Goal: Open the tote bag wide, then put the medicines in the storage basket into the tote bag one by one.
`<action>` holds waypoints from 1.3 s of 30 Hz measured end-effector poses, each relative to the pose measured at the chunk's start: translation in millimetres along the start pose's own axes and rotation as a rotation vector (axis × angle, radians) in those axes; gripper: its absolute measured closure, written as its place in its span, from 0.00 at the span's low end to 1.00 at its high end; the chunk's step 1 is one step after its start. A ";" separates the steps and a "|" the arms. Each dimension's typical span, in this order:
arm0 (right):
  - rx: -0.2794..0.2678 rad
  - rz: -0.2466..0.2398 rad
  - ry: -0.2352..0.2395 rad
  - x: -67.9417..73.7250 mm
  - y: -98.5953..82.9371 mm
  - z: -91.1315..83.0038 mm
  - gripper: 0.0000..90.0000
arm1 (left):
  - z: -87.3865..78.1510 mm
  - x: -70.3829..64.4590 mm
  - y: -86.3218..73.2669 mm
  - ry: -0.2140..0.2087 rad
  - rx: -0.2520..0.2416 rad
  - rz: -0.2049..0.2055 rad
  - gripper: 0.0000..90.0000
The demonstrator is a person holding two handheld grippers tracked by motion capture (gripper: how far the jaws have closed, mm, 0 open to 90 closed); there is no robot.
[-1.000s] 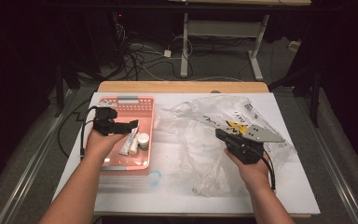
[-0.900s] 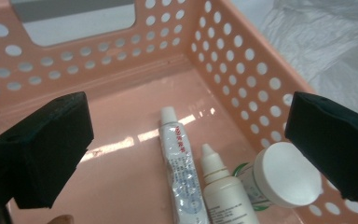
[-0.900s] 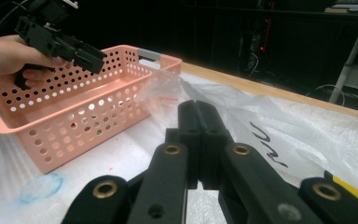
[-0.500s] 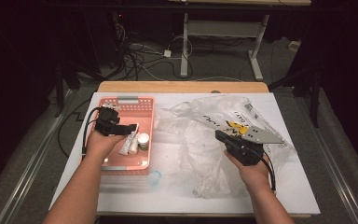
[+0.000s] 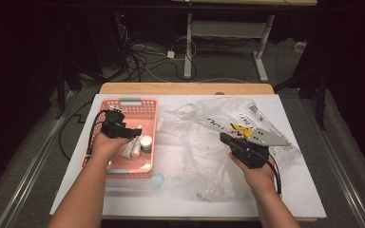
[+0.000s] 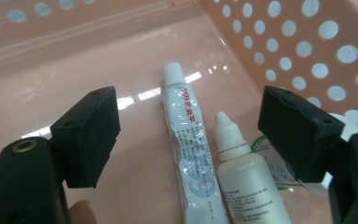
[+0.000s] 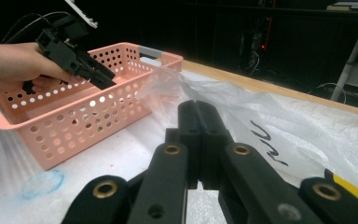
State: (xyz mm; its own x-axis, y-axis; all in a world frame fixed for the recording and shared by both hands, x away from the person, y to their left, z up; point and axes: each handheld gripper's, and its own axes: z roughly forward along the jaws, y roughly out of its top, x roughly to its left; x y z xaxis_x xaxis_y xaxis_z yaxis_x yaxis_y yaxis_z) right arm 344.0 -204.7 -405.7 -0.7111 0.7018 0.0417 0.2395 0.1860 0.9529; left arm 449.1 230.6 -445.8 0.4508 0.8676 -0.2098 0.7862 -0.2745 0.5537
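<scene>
My left tongs (image 6: 189, 135) gape wide over the tube (image 6: 191, 154) in the basket (image 5: 145, 164); I should straddle it alone. Right tongs (image 7: 198, 140) are closed, empty.

Your high view is lit from above: the white counter (image 5: 285, 190) is bright and evenly lit, while the room beyond it falls away almost to black. The clear plastic bag (image 5: 209, 142) catches soft glare along its creases. In your left gripper view, the pink basket (image 6: 74, 56) floor gleams with small white highlights beside the tube (image 6: 186, 140), and the print on it is sharp; the black claw pads near the lens look softer. Your right gripper view is dimmer, grainy, with the nearest claw parts blurred and the background dark.
</scene>
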 end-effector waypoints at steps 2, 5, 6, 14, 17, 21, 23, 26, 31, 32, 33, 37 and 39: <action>-0.003 0.003 0.000 0.2 0.4 -0.3 1.00 | 0.7 1.1 0.8 -0.002 0.014 0.002 0.23; -0.006 0.001 0.000 -0.1 1.0 -1.2 1.00 | 1.8 2.3 1.5 0.002 0.027 0.003 0.24; -0.005 0.002 -0.001 -0.1 1.1 -1.3 1.00 | 2.0 2.7 1.5 0.001 0.028 -0.001 0.24; -0.011 0.005 -0.001 -1.6 1.5 -2.2 1.00 | 3.9 2.6 1.4 -0.003 0.048 -0.006 0.29; -0.008 0.005 -0.001 -1.4 1.2 -1.9 1.00 | 4.7 3.8 1.4 -0.005 0.054 -0.013 0.30; -0.008 -0.001 0.000 -1.4 1.2 -1.4 1.00 | 6.5 3.6 1.6 0.001 0.064 -0.010 0.33; -0.007 0.000 0.000 -1.4 1.2 -1.4 1.00 | 7.6 3.4 1.3 0.004 0.072 -0.008 0.35; -0.006 0.001 0.000 -1.1 1.0 -1.5 1.00 | 9.4 3.3 0.9 0.003 0.087 -0.009 0.37; -0.004 0.002 0.000 -0.3 0.8 -1.2 1.00 | 11.1 3.5 0.7 0.017 0.102 -0.006 0.39; -0.004 0.002 0.000 -0.2 0.8 -1.2 1.00 | 11.4 4.0 0.6 0.022 0.109 -0.006 0.40; -0.005 0.002 0.000 -0.1 1.0 -1.2 1.00 | 11.8 5.0 0.4 0.024 0.117 -0.012 0.41; -0.006 0.003 0.000 0.1 1.5 -1.1 1.00 | 13.2 7.2 -0.8 0.035 0.133 -0.017 0.42; -0.007 0.002 -0.001 -0.1 1.7 -1.3 1.00 | 13.7 7.8 -1.0 0.036 0.142 -0.014 0.42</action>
State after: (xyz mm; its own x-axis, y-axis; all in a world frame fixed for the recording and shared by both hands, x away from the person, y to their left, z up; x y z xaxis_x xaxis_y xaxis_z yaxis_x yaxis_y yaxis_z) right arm 343.6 -205.3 -403.7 -0.7100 0.7028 0.0436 0.2365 0.1797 0.9549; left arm 457.6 232.0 -459.0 0.4260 0.8854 -0.1860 0.8454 -0.3163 0.4304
